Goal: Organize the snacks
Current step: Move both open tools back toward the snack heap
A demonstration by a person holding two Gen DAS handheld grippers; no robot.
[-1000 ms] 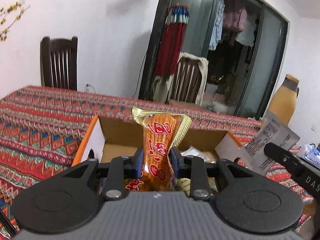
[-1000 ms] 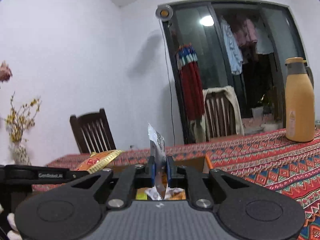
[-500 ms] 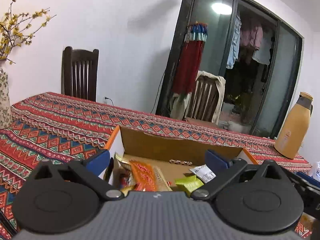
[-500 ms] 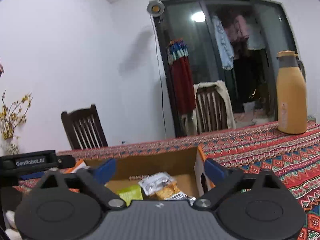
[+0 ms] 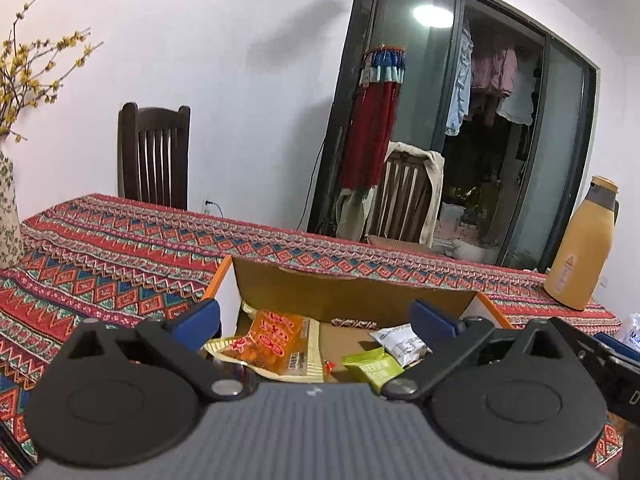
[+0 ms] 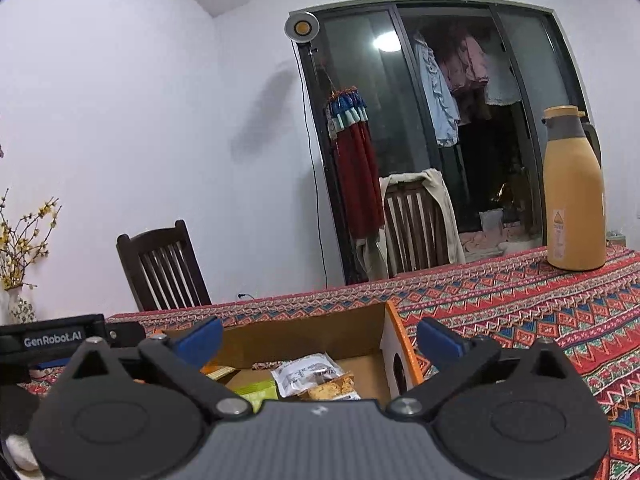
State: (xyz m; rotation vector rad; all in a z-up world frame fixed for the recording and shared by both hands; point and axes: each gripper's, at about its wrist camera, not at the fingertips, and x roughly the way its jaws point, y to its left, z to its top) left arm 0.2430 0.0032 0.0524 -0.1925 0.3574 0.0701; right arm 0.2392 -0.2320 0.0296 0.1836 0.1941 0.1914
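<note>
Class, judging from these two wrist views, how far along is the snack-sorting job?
Done: an orange snack packet, a green wrapper and a white printed pouch lie inside the open cardboard box. In hand: nothing; the left tongs and right tongs stand open and empty. Left: a white pack at the table's right edge, possibly.
</note>
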